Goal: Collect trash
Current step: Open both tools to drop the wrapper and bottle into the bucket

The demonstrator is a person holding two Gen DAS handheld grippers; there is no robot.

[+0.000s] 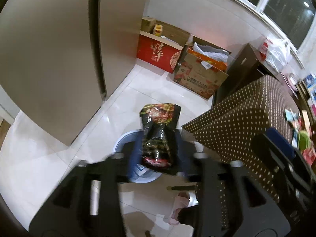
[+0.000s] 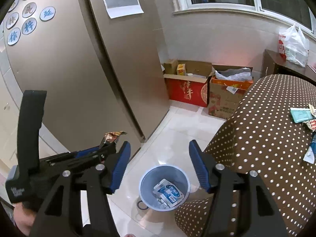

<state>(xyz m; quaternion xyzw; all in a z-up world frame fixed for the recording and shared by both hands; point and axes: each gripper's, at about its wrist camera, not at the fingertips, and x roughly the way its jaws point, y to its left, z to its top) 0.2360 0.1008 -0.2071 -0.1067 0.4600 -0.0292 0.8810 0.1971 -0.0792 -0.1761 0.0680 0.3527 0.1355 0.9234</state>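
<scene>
A black snack bag (image 1: 158, 134) stands upright between the blue pads of my left gripper (image 1: 160, 138), right over the pale blue bin (image 1: 124, 140) on the floor. The jaws stand apart and the pads look clear of the bag. In the right wrist view the bin (image 2: 146, 177) holds a blue-and-white packet (image 2: 169, 193). My right gripper (image 2: 159, 146) hangs above it, open and empty. The left gripper (image 2: 88, 156) shows at that view's left with the bag's top (image 2: 112, 137) poking out. Several wrappers (image 2: 304, 116) lie on the dotted tablecloth (image 2: 266, 128).
A beige fridge (image 1: 59, 59) rises on the left. A red box (image 1: 158, 55) and cardboard boxes (image 1: 199, 79) line the far wall. The brown dotted table (image 1: 246, 108) crowds the bin's right side. A pink slipper (image 1: 181, 207) and a black ring (image 2: 142, 205) lie on the floor.
</scene>
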